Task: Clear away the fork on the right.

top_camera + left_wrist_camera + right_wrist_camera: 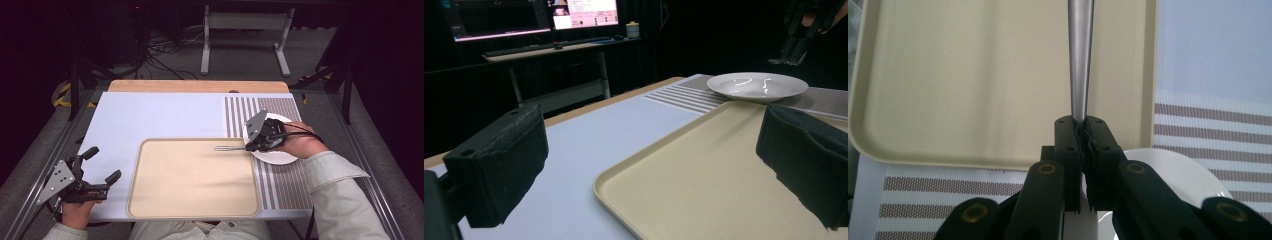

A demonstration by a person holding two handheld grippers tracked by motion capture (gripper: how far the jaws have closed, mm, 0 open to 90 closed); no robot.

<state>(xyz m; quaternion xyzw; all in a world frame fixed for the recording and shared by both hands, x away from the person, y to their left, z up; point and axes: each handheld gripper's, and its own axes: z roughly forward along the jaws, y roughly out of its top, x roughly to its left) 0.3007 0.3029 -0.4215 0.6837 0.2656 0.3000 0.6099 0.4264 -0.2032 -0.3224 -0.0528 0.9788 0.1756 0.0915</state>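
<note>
Right gripper (pixel 248 145) at centre right of high view, jaws clamping fork (pixel 229 148) by handle, holding it level over upper right corner of beige tray (pixel 150 200), tines pointing frame-left. White plate (pixel 280 157) lying beneath hand on striped mat (pixel 285 185). Left gripper (pixel 104 163) sitting at lower left, jaws standing wide apart, holding nothing.

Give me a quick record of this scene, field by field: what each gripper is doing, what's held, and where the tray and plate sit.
right gripper: shut on the fork
fork: handle clamped, tines out over the tray
left gripper: open, holds nothing, beside the tray
tray: beige, on the table's pale mat
plate: white, on the striped mat past the tray's right edge
</note>
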